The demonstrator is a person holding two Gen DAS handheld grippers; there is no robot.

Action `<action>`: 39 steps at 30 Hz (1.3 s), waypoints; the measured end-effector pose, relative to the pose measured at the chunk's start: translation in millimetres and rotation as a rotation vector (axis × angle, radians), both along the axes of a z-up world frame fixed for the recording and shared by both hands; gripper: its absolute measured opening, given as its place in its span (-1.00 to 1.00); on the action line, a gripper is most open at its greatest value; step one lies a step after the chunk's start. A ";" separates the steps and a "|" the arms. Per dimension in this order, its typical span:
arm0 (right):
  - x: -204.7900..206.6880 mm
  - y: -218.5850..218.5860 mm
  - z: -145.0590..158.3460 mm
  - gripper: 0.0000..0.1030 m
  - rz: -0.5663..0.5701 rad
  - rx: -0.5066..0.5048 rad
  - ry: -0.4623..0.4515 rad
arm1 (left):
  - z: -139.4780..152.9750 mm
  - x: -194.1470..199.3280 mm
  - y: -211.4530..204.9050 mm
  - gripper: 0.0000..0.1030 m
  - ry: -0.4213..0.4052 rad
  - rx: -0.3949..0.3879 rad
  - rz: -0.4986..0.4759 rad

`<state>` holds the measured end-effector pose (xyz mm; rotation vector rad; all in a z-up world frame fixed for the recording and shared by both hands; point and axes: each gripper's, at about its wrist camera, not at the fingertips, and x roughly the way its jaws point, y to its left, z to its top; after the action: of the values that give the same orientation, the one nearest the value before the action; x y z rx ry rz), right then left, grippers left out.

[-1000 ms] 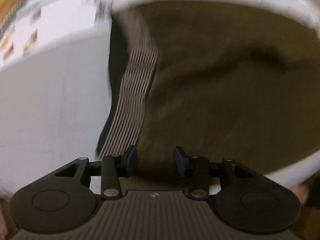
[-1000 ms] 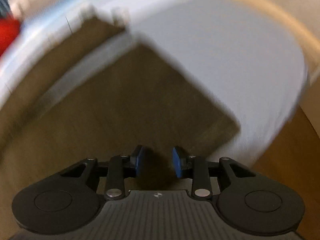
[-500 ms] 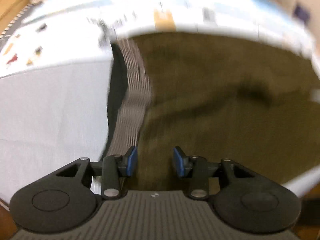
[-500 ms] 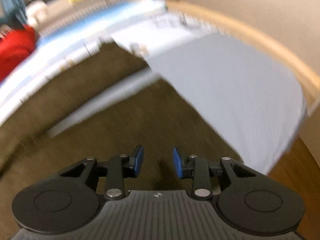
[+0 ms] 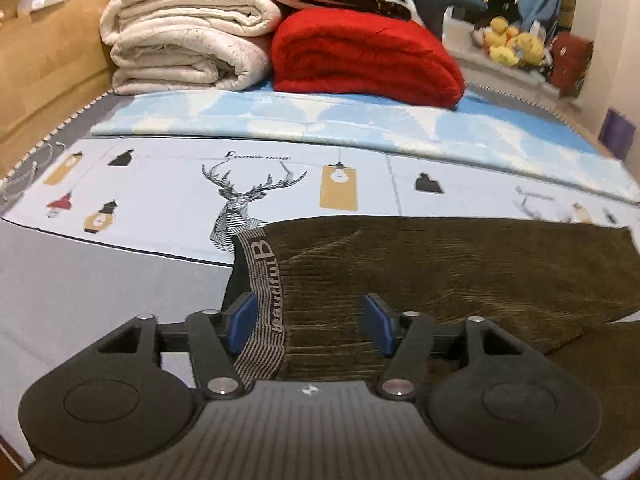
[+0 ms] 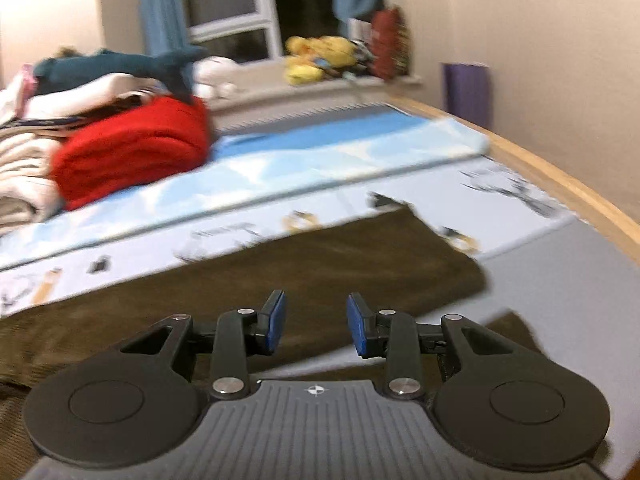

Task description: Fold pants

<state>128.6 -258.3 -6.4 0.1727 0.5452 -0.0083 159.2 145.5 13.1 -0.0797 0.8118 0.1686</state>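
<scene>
1. Both cameras have tipped up since a second ago: then they looked close down on brown cloth, now they take in the whole bed (image 5: 120, 280), the folded red blanket (image 5: 360, 64) and the cream quilt (image 5: 180, 40) at its far end
2. The left hand-held gripper (image 5: 310, 324) has just been opening; its blue pads stand wide apart over the waistband (image 5: 266, 280), pressing nothing. The right hand-held gripper (image 6: 316, 322) is partly open and empty above the leg end
3. The brown corduroy pants (image 5: 460, 276) lie flat across the bed sheet, already doubled leg on leg (as far as I can judge)
4. Ribbed, soft, limp cloth: light, not slippery, and it will sag between two grips
5. Best holds look like the striped elastic waistband, thick and firm, and the hem corner (image 6: 460, 276) at the other end
</scene>
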 end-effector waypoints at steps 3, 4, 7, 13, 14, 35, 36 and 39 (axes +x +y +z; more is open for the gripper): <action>13.3 28.4 -0.5 -0.18 0.072 0.051 -0.020 | -5.7 11.8 -8.5 0.31 0.066 -0.021 -0.033; 19.0 37.4 -1.4 -0.14 0.089 0.039 -0.011 | -9.5 20.5 -10.7 0.23 0.098 -0.026 -0.056; 34.2 54.5 0.5 -0.12 0.111 0.037 -0.019 | -23.7 55.7 -10.8 -0.48 0.148 0.009 -0.083; 53.1 82.9 0.2 -0.52 0.123 -0.015 -0.020 | -45.3 122.5 3.9 -0.68 0.043 0.061 -0.085; 55.1 86.6 -0.6 -0.77 0.131 -0.031 -0.014 | -51.5 130.3 8.7 -0.67 0.036 0.052 -0.077; 82.6 79.6 -20.9 -0.81 0.100 -0.122 0.115 | -131.5 231.2 10.3 -0.89 0.162 0.057 -0.343; 81.7 78.4 -20.0 -0.81 0.097 -0.123 0.115 | -129.3 228.0 5.2 -0.93 0.164 0.091 -0.364; 77.3 74.1 -15.5 -0.81 0.083 -0.127 0.109 | -115.1 214.6 -4.2 -0.95 0.141 0.133 -0.382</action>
<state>205.9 -184.3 -21.9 0.0253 0.6580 0.0287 373.9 141.3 -101.9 0.2144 0.9388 -0.1340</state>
